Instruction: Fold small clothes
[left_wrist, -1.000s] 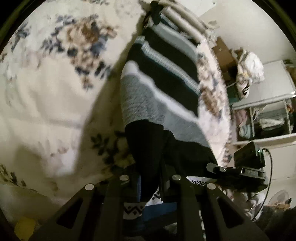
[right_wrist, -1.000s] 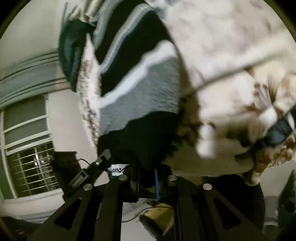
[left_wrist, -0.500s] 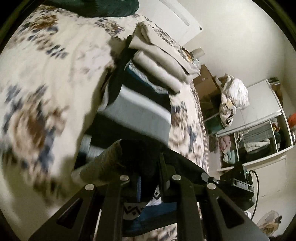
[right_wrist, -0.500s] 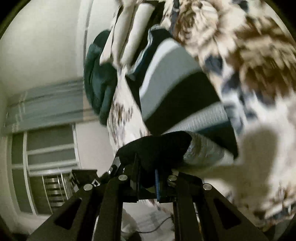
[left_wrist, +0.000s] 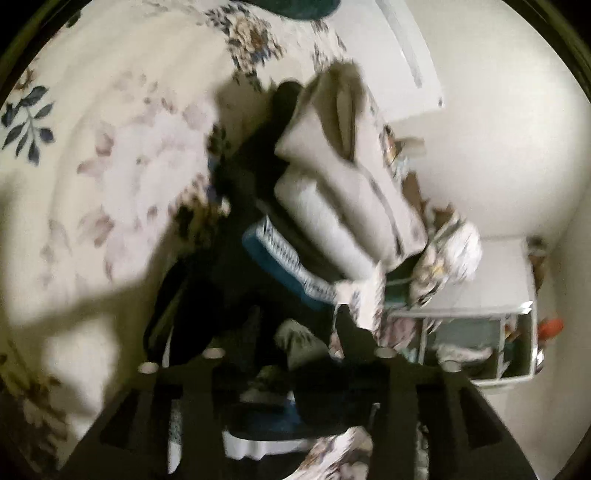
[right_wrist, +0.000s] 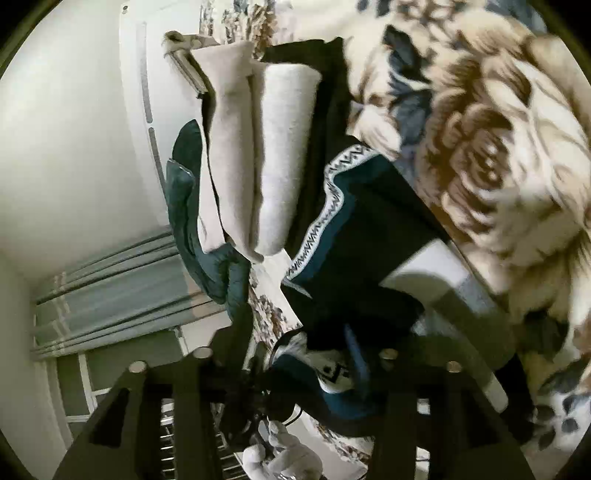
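Left wrist view: we logged 1 left gripper (left_wrist: 295, 369), jaws opening, the striped sweater (left_wrist: 258, 280) loose between them on the floral bedspread (left_wrist: 122, 155), beside folded beige clothes (left_wrist: 332, 206). Right wrist view: 1 right gripper (right_wrist: 295, 373), jaws opening, sweater hem loose between them.

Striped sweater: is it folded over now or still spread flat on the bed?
Folded over. The striped sweater lies doubled on the floral bedspread, its zigzag-trimmed hem turned back on the stripes, beside the beige folded stack.
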